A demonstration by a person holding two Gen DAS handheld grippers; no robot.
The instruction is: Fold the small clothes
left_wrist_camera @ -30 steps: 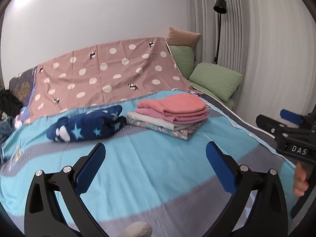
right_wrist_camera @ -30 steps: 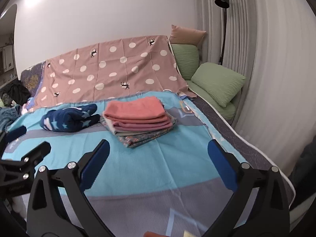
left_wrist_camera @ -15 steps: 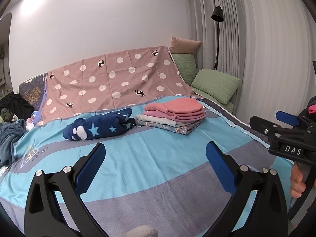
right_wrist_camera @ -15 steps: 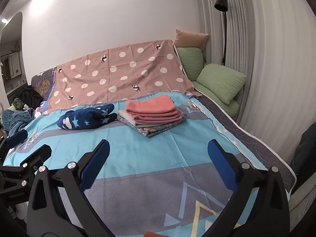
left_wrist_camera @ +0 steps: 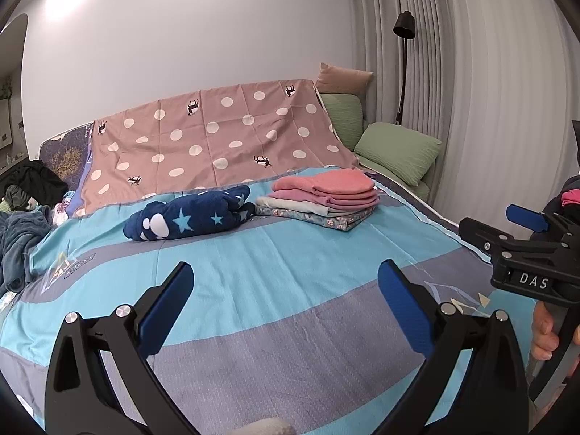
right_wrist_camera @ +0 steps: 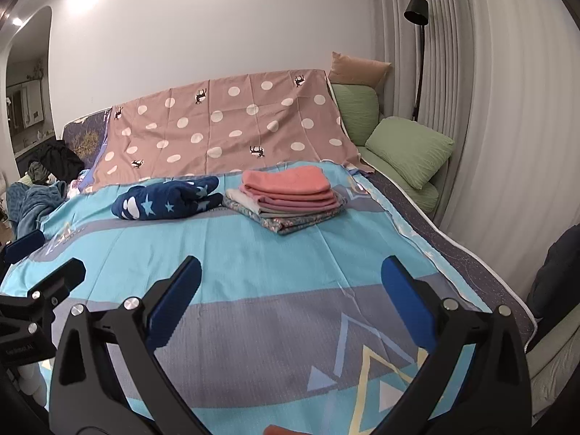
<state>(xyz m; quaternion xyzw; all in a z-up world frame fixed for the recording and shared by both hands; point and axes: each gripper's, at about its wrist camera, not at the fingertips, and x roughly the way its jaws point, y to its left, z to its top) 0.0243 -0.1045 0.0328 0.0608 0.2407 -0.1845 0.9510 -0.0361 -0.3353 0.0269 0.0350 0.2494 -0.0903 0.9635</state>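
Folded stack (left_wrist_camera: 322, 195) of small clothes sits mid-bed on the turquoise-and-grey sheet (left_wrist_camera: 275, 275): coral knit piece on top, pink layers under it, a pale one, then a floral print at the bottom, edges roughly squared. Touching its left side: a navy fleece bundle (left_wrist_camera: 188, 217) with white and light-blue stars, soft, rolled and lumpy.

Left gripper (left_wrist_camera: 284, 291): jaws spread wide, blue pads, nothing between them, hovering over bare sheet, well short of the clothes. Right gripper (right_wrist_camera: 290, 290): same, wide apart, empty, touching nothing. In the left view the right gripper body shows at the right edge, with fingers of a hand (left_wrist_camera: 543, 333) wrapped on its handle.

Behind: dusty-pink polka-dot cloth (left_wrist_camera: 217, 141) draped smooth over the headboard, green pillows (left_wrist_camera: 398, 152) with crinkled texture, tan cushion (right_wrist_camera: 359, 69), black floor lamp (right_wrist_camera: 417, 11), ribbed grey curtain (right_wrist_camera: 507, 108). Dark rumpled laundry (left_wrist_camera: 32, 185) at far left.
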